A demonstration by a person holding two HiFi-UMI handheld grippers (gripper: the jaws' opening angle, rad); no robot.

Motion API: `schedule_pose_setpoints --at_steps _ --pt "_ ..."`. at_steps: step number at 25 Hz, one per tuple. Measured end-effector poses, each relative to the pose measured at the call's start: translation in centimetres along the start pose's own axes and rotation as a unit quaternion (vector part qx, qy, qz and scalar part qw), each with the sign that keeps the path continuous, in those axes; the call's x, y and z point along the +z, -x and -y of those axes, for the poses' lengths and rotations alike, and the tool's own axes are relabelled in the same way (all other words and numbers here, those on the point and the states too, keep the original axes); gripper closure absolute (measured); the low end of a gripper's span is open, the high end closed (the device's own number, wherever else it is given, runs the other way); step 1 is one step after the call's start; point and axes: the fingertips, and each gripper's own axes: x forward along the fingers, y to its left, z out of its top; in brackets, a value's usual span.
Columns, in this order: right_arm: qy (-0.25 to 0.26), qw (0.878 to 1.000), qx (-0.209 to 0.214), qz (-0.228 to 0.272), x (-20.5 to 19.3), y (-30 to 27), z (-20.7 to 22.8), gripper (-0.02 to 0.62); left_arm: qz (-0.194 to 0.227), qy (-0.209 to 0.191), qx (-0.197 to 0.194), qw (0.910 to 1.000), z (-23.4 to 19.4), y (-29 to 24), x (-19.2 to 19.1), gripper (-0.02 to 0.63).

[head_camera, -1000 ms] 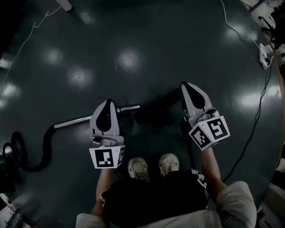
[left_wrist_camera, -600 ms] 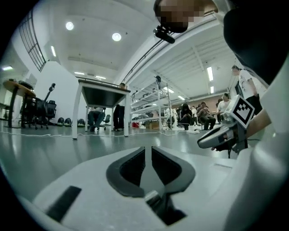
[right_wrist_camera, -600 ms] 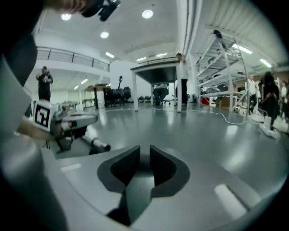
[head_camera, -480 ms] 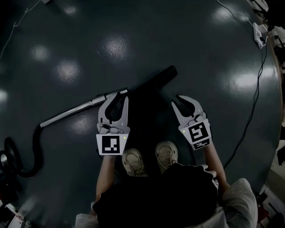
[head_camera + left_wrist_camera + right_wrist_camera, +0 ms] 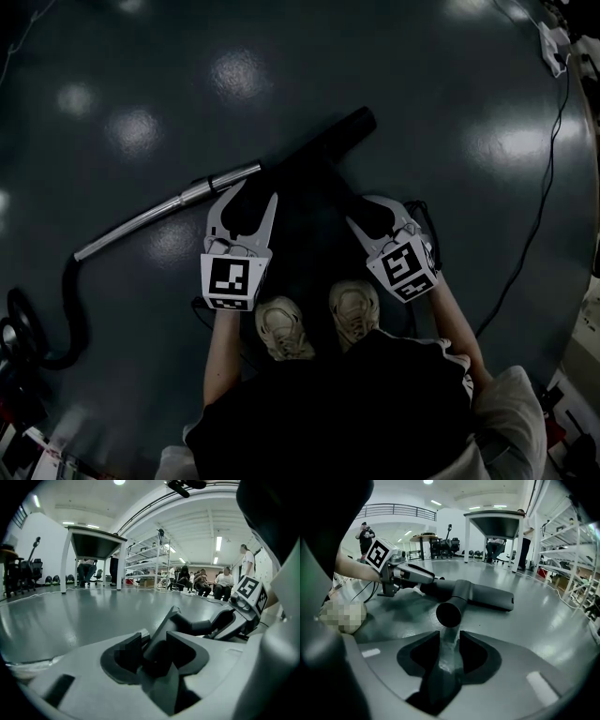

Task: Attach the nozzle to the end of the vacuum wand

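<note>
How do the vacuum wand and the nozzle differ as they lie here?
The wand is a long, slim silver tube; the nozzle is black, shorter and bulkier. The wand runs into a black hose at its far end; the nozzle's neck is open, with nothing plugged in. Both lie flat on the dark floor, not yet joined.

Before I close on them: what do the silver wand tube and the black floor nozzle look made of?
The silver wand tube: likely polished metal; it catches bright glints along its length. The black floor nozzle: probably moulded plastic, matte to satin; dull, even surface with only soft sheen.
</note>
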Motion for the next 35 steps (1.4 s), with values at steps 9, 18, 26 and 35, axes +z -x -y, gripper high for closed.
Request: schedule_pose_setpoints --at_steps 9,18,26,35 --pt "-0.073 0.994 0.026 0.074 3.3 0.6 -0.2 0.478 -0.001 0.016 -0.017 0.9997 -0.1 -0.3 -0.6 0.452" --pt "-0.011 0.984 0.032 0.175 13.3 -0.3 1.9 0.544 0.023 -0.024 -0.019 0.9993 1.0 -2.0 1.5 0.598" --pt "0.005 0.984 0.035 0.174 16.1 -3.2 2.9 0.443 -0.040 -0.053 -0.043 0.9968 1.5 -2.8 -0.8 0.526" --pt "0.171 0.972 0.104 0.122 18.3 -4.5 2.6 0.385 -0.034 -0.042 -0.022 0.9983 0.6 -2.4 -0.1 0.509"
